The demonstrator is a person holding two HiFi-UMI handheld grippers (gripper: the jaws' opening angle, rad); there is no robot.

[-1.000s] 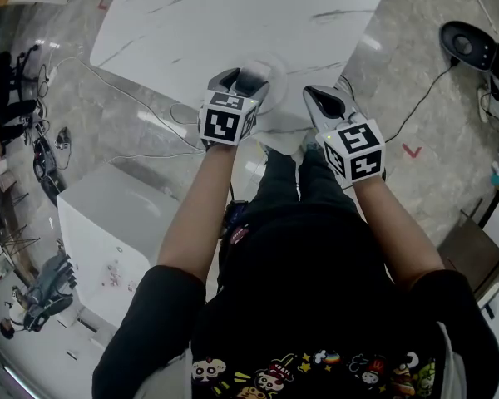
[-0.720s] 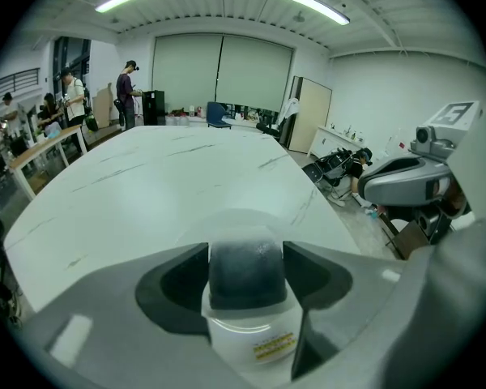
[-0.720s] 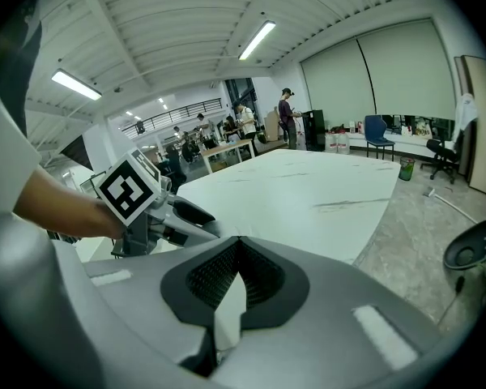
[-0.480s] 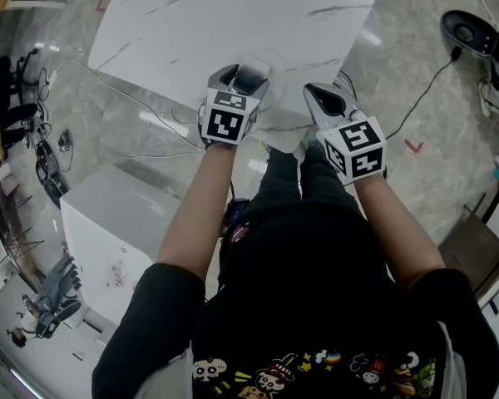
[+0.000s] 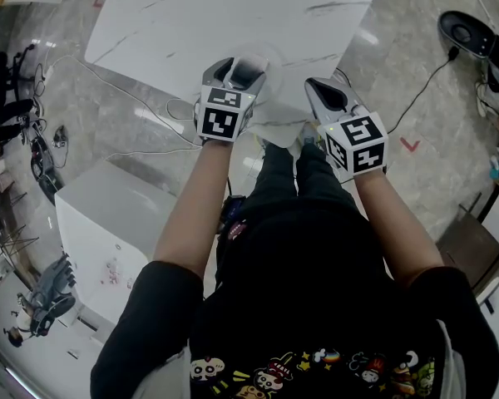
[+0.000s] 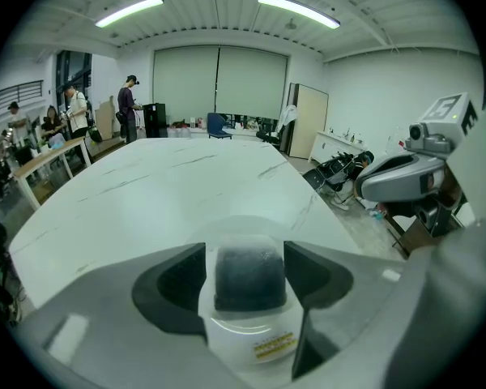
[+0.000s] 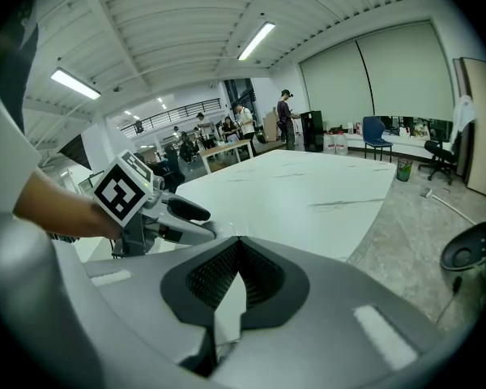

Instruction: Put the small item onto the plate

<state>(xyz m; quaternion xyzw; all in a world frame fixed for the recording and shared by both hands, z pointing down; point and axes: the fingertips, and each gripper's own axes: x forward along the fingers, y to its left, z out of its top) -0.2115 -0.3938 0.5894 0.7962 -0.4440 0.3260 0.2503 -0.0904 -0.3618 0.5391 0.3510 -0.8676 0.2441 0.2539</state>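
A small dark rounded item [image 6: 249, 275] sits between the jaws of my left gripper [image 6: 245, 278], which is shut on it. In the head view this left gripper [image 5: 243, 73] hangs over the near edge of a clear glass plate [image 5: 272, 56] on the white marble table [image 5: 233, 11]. From the left gripper view the plate's faint rim [image 6: 251, 220] curves just beyond the item. My right gripper [image 5: 320, 92] stays to the right, off the table's near corner. Its jaws [image 7: 236, 274] meet with nothing between them.
A white cabinet [image 5: 108, 231] stands on the floor to the left, with cables [image 5: 141, 106] running past it. A black device [image 5: 466, 36] lies on the floor at the right. Several people [image 6: 130, 104] stand at the room's far end.
My left gripper has moved slightly forward with the dark item, closer over the plate. The right gripper has barely shifted.
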